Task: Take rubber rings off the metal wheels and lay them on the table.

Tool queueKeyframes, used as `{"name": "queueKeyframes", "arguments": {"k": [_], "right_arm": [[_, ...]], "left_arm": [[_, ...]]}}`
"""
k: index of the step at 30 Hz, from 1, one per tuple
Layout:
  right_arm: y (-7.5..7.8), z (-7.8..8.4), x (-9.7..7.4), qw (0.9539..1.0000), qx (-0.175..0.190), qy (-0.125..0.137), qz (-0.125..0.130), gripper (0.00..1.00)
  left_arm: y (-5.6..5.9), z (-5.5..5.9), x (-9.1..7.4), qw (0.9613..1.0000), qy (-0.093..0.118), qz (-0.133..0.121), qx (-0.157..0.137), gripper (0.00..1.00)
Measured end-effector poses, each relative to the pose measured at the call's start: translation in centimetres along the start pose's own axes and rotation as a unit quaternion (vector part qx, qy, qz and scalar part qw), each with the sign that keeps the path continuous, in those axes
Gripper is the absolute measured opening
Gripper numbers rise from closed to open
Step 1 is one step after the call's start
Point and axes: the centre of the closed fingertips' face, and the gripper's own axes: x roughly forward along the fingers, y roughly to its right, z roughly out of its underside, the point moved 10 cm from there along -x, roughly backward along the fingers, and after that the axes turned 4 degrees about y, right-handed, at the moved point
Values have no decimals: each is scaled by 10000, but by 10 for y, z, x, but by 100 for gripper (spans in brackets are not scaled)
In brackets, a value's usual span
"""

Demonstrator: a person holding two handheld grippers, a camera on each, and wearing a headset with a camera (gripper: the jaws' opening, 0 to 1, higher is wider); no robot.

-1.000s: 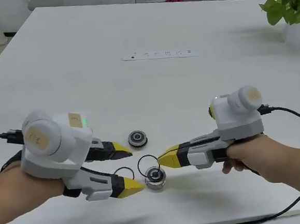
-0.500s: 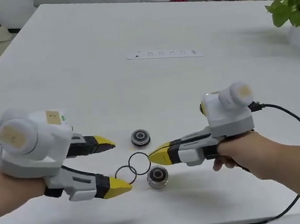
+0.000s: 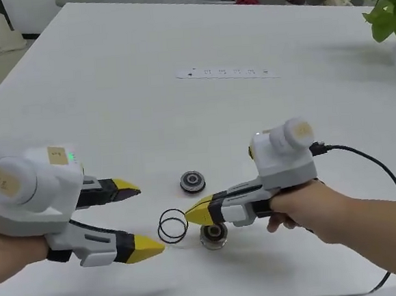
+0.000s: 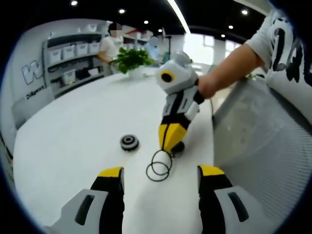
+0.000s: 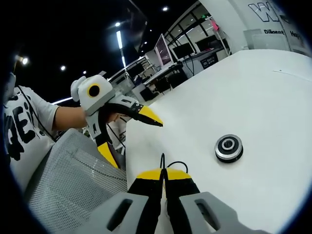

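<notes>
Rubber ring [image 3: 160, 228] in right gripper [image 3: 189, 212] fingers [image 3: 203, 210], label [image 3: 56, 155] illegible

A big white table [image 3: 176, 40] stands in the room. A green plant [image 3: 388, 16] sits on its far corner. Small lights [image 4: 122, 10] shine above.

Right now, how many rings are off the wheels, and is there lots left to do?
Done: one rubber ring lies flat on the table. In hand: the right gripper is shut on a second ring, low beside the first, next to the near wheel. The left gripper is open and holds nothing. Left: the far wheel has a dark rim, so it probably has its ring on.
</notes>
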Motion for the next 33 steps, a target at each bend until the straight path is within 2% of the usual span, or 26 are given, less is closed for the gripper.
{"name": "queueKeyframes", "arguments": {"k": [13,33], "right_arm": [[2,5,9,9998,106,-148,74,0],[13,11,8,9985,223,-182,457,2]], "left_arm": [[-1,5,-6,9999,-9,-80,-67,62],[0,4,-2,9999,-89,-37,-90,61]]}}
